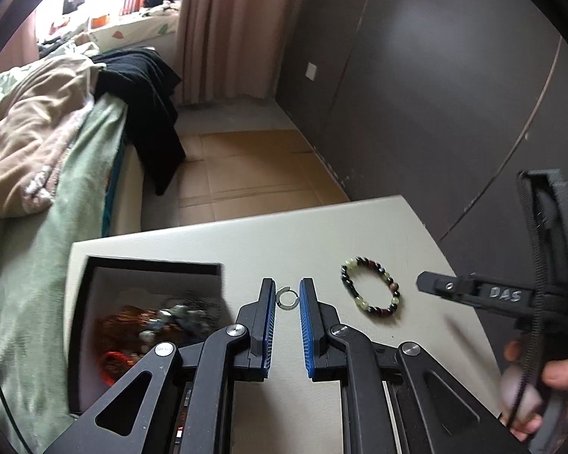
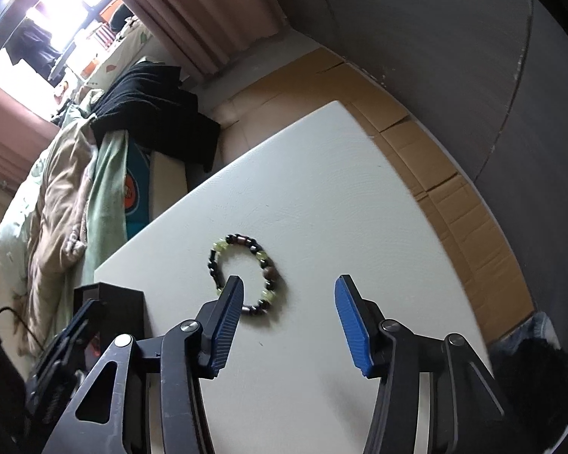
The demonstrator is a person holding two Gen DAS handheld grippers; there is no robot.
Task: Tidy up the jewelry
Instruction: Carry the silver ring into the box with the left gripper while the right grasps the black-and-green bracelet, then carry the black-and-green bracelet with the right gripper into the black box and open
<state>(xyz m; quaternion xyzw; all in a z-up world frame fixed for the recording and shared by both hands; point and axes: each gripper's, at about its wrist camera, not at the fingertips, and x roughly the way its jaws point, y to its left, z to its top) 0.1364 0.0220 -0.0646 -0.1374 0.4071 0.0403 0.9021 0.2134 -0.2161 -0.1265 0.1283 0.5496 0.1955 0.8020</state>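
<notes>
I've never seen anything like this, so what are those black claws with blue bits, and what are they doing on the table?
They are two hand-held grabbers; a person squeezes one in each hand, and each carries a camera looking along its fingers. One picture comes from the left gripper, the other from the right gripper. On the white table lie a small silver ring and a beaded bracelet. The left gripper's blue pads sit either side of the ring, not visibly pinching it. The right gripper is open wide, holding nothing. A black box at the left has jewelry inside.
</notes>
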